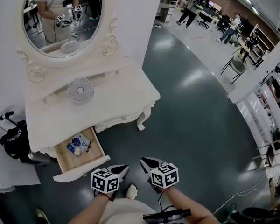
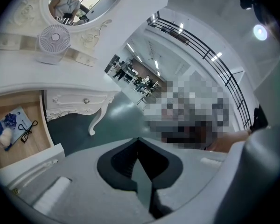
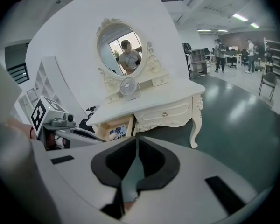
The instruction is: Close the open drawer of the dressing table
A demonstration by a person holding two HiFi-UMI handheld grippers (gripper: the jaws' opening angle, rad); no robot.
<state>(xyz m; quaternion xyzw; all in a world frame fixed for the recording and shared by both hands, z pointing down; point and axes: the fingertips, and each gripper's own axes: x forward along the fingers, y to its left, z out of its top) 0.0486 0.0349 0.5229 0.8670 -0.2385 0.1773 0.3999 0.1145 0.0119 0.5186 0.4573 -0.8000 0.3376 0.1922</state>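
Two grippers: left gripper (image 1: 117,171) and right gripper (image 1: 151,164) both clenched, jaws together on nothing, clear of the furniture.
Drawer place: drawer (image 1: 97,150) pulled out under the left end of the dressing table (image 1: 116,94), just ahead of the left gripper; small items (image 1: 78,143) lying inside.
Handling: likely light, rigid wood; apt to skew if shoved off-centre.
Contact: best pushed at the middle of the white front panel (image 1: 79,168).

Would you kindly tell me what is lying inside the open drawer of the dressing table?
In the drawer lie a blue-patterned packet, a small white object and a thin black cord. Its rear is hidden under the tabletop.
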